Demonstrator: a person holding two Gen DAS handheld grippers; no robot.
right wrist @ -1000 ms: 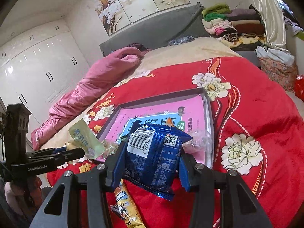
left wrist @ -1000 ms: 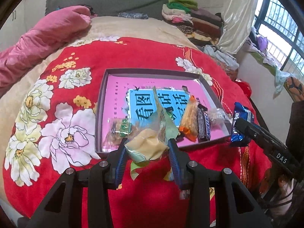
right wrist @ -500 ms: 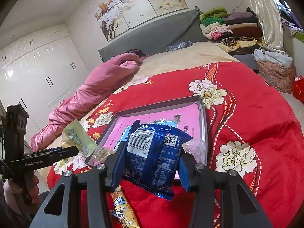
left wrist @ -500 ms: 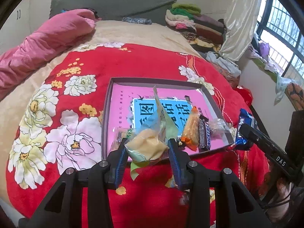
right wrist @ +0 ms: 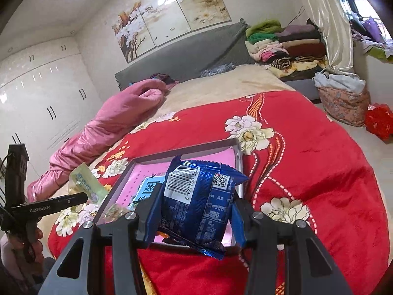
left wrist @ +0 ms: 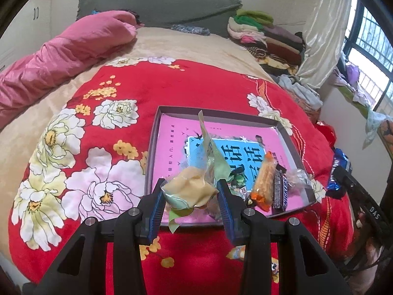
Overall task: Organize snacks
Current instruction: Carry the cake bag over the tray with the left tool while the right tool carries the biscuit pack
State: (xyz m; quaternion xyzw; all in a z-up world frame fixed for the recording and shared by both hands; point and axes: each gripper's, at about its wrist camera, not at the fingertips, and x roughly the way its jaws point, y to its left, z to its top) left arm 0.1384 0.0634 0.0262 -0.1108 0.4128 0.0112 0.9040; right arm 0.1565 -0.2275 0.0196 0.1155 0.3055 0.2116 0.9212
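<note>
- Left wrist view: the left gripper [left wrist: 190,198] is clamped partway closed on a pale-green pastry packet [left wrist: 190,189], which hangs over the near edge of the shallow tray [left wrist: 286,134].
- To place it well, carry it past the rim before letting go, clear of the orange snack bar [left wrist: 264,180].
- Right wrist view: the right gripper [right wrist: 194,217] pinches a glossy blue snack pouch [right wrist: 199,204], barcode up, above the tray's near corner.

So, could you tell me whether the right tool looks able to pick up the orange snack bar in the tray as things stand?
Probably not yet: the right tool is already clamped on a blue packet, so it must drop that before taking the orange snack bar.
</note>
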